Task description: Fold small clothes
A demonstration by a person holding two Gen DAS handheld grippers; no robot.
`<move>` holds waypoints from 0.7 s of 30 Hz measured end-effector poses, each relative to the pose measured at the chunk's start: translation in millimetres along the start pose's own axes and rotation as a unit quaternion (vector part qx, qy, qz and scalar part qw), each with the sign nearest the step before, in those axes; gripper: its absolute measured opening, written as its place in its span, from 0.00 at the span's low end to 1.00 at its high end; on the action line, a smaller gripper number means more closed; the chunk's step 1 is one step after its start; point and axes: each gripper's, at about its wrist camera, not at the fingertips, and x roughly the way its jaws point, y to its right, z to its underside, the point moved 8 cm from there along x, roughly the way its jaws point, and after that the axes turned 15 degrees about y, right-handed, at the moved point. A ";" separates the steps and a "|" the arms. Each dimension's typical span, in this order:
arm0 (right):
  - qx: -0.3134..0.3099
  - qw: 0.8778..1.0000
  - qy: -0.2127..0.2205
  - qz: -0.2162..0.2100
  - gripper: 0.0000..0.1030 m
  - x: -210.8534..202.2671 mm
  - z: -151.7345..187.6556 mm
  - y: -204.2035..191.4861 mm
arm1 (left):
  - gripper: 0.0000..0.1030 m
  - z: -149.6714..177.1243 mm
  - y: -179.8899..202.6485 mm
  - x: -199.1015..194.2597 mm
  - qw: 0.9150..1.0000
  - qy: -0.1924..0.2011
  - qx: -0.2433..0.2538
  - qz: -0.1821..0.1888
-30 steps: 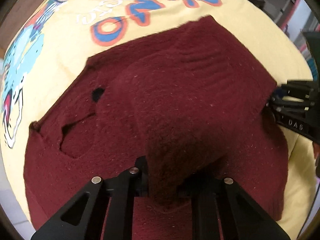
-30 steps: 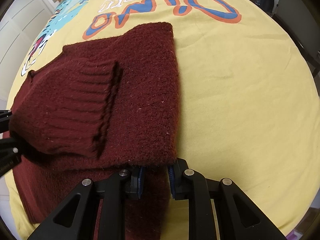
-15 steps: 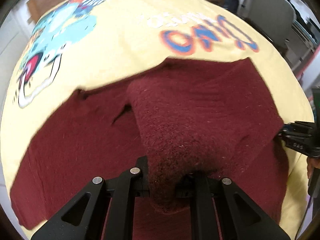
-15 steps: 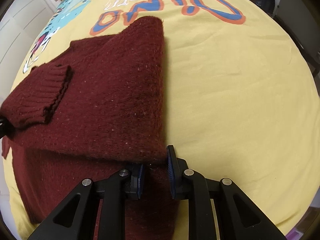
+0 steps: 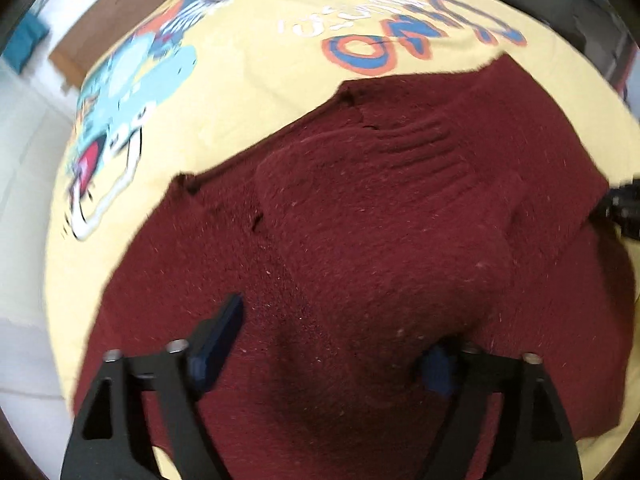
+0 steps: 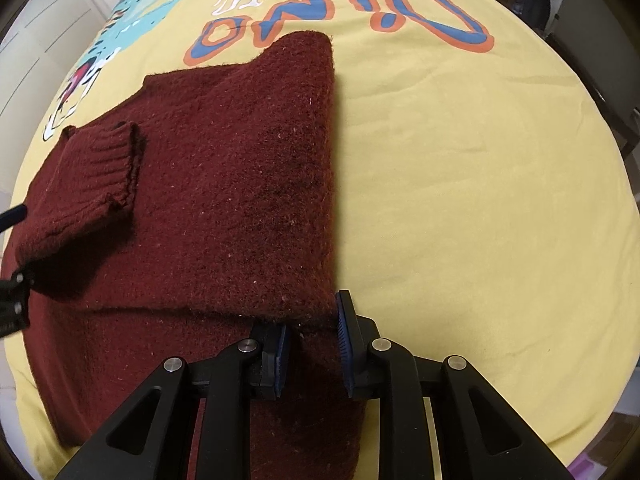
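Maroon knitted sweater (image 6: 224, 184), small, of fuzzy wool-like yarn with pale lint flecks, lying partly folded on a yellow cloth (image 6: 460, 168) that covers the tabletop. The cloth is smooth woven fabric, lightly creased, printed with blue letters outlined in orange (image 6: 420, 16) and a turquoise cartoon dinosaur (image 5: 132, 92) with a red mouth. One side panel of the sweater is turned over the body, giving a straight folded edge that runs away from the right wrist camera toward the lettering; the garment's long axis follows that edge. A sleeve lies across the top layer, its ribbed cuff (image 6: 96, 168) toward the left of the right wrist view, the ribbing forming parallel ridges against the plain knit around it. Left hand-held gripper (image 5: 332, 344): black frame with blue pads, jaws opening and standing wide, a raised hump of the sleeve fabric between them but the left pad (image 5: 218, 336) clear of the knit; whether the right pad touches cannot be told. Right hand-held gripper (image 6: 310, 344): same make, jaws narrow and opening slightly, astride the near corner of the folded layer, the knit sitting between its ribbed blue pads (image 6: 344, 340). Both views show motion blur at the left gripper.
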 end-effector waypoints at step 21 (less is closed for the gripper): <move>-0.014 1.000 -0.007 0.005 0.22 7.1 -4.2 -2.2 | 0.10 -22.0 29.0 7.6 0.999 -0.007 0.002 0.050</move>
